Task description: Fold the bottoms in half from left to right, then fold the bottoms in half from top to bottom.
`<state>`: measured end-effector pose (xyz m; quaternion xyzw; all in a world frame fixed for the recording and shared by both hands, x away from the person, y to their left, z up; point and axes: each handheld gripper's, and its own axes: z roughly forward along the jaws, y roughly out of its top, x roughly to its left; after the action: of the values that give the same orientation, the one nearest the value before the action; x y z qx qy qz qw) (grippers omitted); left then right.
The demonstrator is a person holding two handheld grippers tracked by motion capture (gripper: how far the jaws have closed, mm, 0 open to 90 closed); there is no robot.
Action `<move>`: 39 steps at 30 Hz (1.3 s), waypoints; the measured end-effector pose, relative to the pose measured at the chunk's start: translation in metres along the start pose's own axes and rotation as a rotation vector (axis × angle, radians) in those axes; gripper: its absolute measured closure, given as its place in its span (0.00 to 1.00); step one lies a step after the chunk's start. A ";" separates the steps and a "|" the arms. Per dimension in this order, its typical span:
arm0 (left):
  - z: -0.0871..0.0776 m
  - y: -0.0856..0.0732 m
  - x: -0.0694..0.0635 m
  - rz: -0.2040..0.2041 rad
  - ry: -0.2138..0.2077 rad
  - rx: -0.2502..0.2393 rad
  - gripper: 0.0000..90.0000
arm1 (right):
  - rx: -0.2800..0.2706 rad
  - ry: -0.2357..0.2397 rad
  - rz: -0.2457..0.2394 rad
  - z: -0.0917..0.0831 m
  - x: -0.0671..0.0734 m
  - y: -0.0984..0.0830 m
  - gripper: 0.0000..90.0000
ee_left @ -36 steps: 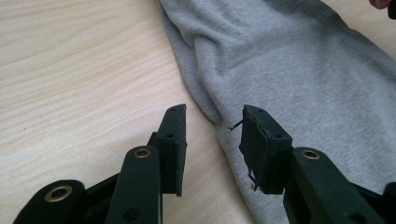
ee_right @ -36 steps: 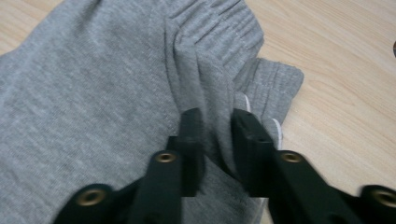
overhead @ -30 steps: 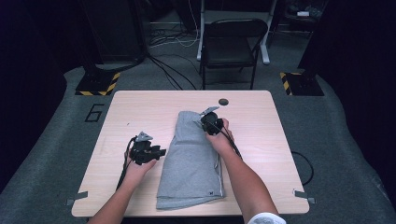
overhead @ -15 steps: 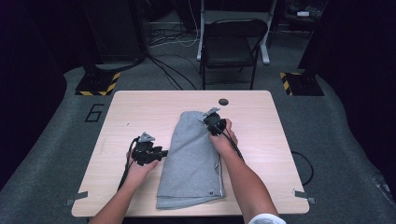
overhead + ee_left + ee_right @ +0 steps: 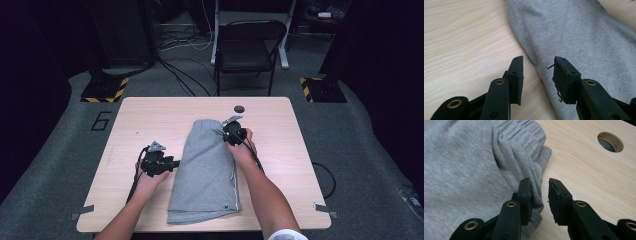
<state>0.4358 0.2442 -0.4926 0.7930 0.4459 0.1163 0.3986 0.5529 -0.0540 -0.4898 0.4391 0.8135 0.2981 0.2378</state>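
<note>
A folded grey garment [image 5: 207, 170] lies lengthwise in the middle of the wooden table [image 5: 150, 120], its ribbed waistband [image 5: 524, 132] at the far end. My right gripper [image 5: 228, 130] sits at the waistband's right corner. Its jaws have just been opening, and my right gripper [image 5: 539, 183] now has a bunched fold of the cloth [image 5: 535, 187] loose between them, resting on the left jaw and apart from the right one. My left gripper [image 5: 175, 163] rests low at the garment's left edge. In its own view my left gripper [image 5: 539, 62] stands open, straddling the cloth's edge [image 5: 536, 65] without pressing it.
A round hole [image 5: 239, 108] in the tabletop lies just beyond the right gripper and appears again as the hole [image 5: 610, 142] in the right gripper view. A folding chair [image 5: 247, 50] and floor cables stand behind the table. Bare wood flanks the garment on both sides.
The right gripper has shifted very slightly at the waistband corner. The left hand and the garment lie as before.
</note>
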 end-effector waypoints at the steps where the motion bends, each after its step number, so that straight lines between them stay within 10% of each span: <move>1: 0.000 0.000 -0.001 -0.010 0.000 -0.006 0.67 | -0.006 0.003 0.002 -0.001 0.000 0.000 0.79; 39: 0.010 0.007 0.000 -0.004 0.003 -0.002 0.63 | -0.016 0.108 -0.006 -0.028 -0.006 0.005 0.64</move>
<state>0.4457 0.2369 -0.4939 0.7916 0.4478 0.1173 0.3988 0.5412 -0.0646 -0.4656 0.4180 0.8241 0.3272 0.1978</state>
